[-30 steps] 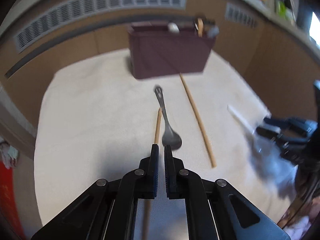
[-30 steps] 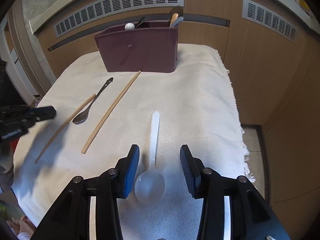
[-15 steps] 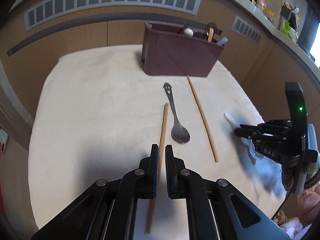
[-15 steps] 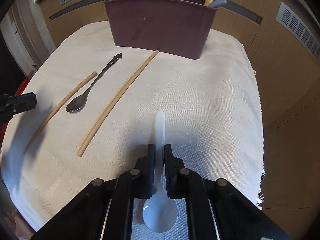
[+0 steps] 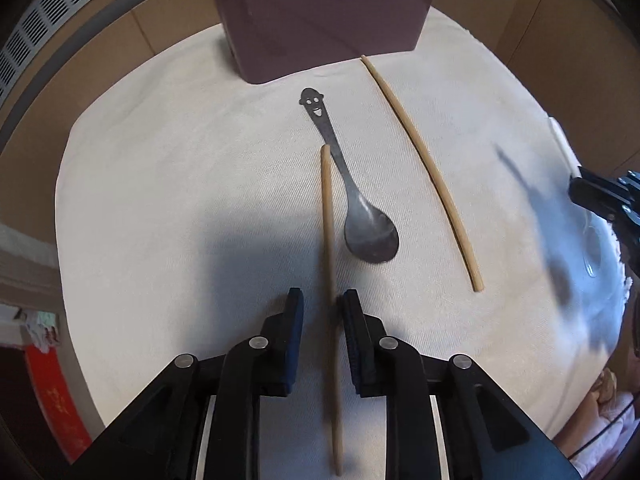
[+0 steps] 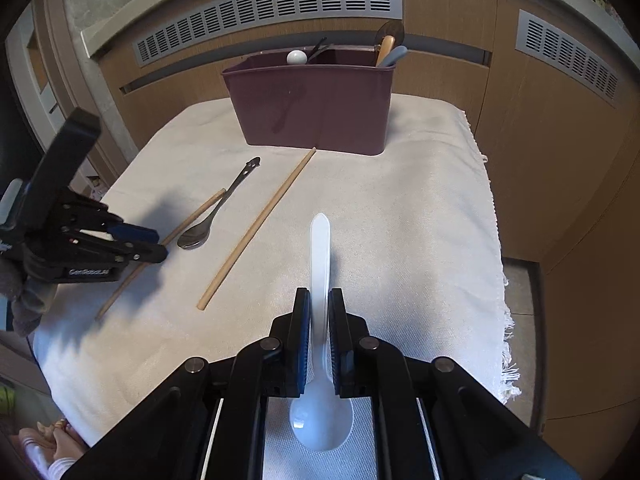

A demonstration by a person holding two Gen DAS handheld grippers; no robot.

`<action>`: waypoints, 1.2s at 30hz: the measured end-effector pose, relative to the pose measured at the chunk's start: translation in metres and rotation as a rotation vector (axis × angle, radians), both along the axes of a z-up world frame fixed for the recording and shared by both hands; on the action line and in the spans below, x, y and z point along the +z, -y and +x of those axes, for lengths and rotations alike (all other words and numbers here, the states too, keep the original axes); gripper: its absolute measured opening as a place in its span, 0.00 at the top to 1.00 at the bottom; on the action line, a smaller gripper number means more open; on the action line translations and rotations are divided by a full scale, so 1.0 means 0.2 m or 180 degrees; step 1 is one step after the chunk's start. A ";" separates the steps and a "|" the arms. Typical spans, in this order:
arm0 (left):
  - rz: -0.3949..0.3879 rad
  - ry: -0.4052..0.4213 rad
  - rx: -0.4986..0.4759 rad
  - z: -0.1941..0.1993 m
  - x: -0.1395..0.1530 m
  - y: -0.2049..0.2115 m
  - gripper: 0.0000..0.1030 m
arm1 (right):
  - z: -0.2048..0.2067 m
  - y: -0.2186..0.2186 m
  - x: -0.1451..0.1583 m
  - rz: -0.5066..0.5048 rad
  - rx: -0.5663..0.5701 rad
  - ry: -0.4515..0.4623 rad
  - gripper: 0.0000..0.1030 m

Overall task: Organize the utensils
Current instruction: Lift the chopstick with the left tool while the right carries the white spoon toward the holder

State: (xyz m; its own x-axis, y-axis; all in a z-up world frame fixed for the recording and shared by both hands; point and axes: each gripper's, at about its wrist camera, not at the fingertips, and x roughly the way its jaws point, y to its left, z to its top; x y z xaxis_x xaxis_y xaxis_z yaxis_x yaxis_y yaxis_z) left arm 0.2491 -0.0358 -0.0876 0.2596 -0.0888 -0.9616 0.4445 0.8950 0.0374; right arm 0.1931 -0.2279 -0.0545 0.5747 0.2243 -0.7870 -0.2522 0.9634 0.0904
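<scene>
My right gripper point(image 6: 319, 308) is shut on a white plastic spoon point(image 6: 320, 248), held above the cloth with its handle pointing toward the maroon utensil caddy point(image 6: 316, 108). My left gripper point(image 5: 322, 300) is open, its jaws straddling a wooden chopstick point(image 5: 327, 216) that lies on the cloth. A metal spoon point(image 5: 360, 216) with a smiley handle lies just right of that chopstick. A second, longer chopstick point(image 5: 424, 168) lies farther right. The caddy point(image 5: 320, 16) stands at the far end and holds several utensils. The left gripper point(image 6: 152, 246) shows in the right wrist view.
A white cloth point(image 6: 420, 220) covers the table, with a fringed edge on the right. Wooden cabinet panels with vent grilles point(image 6: 272, 12) stand behind the caddy. The floor drops off at the right of the table.
My left gripper has opened and come down around the near chopstick. My right gripper has closed on the white spoon and lifted it off the cloth.
</scene>
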 end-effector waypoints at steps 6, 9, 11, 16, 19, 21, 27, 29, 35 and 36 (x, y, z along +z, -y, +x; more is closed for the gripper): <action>0.0057 -0.0116 -0.0014 0.05 0.00 0.07 0.87 | 0.01 0.05 -0.01 0.0118 -0.0038 0.0038 0.92; -0.0014 -0.0038 0.0081 0.04 0.01 0.08 0.95 | 0.00 0.06 0.01 0.0201 -0.0076 0.0093 0.92; -0.0213 0.0178 0.0164 -0.02 0.05 0.06 0.95 | -0.02 0.07 0.03 0.0246 -0.0089 0.0155 0.92; -0.0988 0.0888 0.0560 -0.23 0.23 -0.03 0.95 | -0.06 0.08 0.10 0.0347 -0.0127 0.0268 0.92; -0.1265 0.1257 0.0759 -0.33 0.33 -0.07 0.95 | -0.07 0.07 0.15 0.0347 -0.0129 0.0327 0.92; -0.1367 0.1450 0.0756 -0.35 0.40 -0.09 0.95 | -0.08 0.05 0.19 0.0332 -0.0116 0.0392 0.92; -0.1591 0.1921 0.0762 -0.33 0.64 -0.13 0.95 | -0.05 0.00 0.44 0.0292 -0.0110 0.0785 0.92; -0.1666 0.2131 0.0725 -0.27 0.77 -0.13 0.95 | 0.00 0.00 0.63 0.0246 -0.0124 0.1102 0.92; -0.1819 0.3113 0.0655 -0.09 1.25 -0.11 0.95 | 0.17 0.01 1.13 0.0251 -0.0305 0.2041 0.92; -0.1885 0.3224 0.0663 -0.06 1.31 -0.11 0.94 | 0.21 0.01 1.18 0.0284 -0.0329 0.2127 0.92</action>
